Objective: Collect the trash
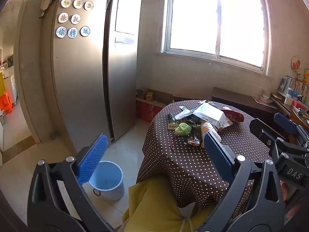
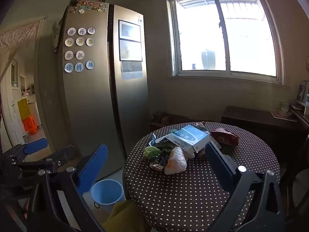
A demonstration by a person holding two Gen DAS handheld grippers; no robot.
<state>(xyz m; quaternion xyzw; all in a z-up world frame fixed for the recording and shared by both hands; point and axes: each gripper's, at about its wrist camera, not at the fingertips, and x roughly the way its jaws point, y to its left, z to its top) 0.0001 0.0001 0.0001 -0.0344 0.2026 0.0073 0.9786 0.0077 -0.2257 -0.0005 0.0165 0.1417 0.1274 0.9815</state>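
Observation:
A heap of trash lies on the round table with the brown dotted cloth [image 1: 193, 164] [image 2: 193, 189]: a white and blue carton [image 1: 209, 114] [image 2: 190, 136], a dark red bag [image 1: 232, 114] [image 2: 224, 136], a crumpled white plastic bag [image 1: 208, 130] [image 2: 176, 161], a green wad [image 1: 182, 129] [image 2: 151, 151] and dark foil wrappers [image 1: 194, 140] [image 2: 158, 163]. A light blue bin [image 1: 108, 179] [image 2: 107, 192] stands open on the floor left of the table. My left gripper [image 1: 152, 154] is open and empty, short of the heap. My right gripper [image 2: 154, 166] is open and empty, also short of the heap.
A tall steel fridge [image 1: 87, 67] [image 2: 100, 96] stands behind the bin. A yellow cloth [image 1: 154, 203] [image 2: 123, 218] lies at the table's near edge. A dark sideboard [image 2: 256, 121] with bowls and a crowded shelf [image 1: 289, 96] stand under the window at right.

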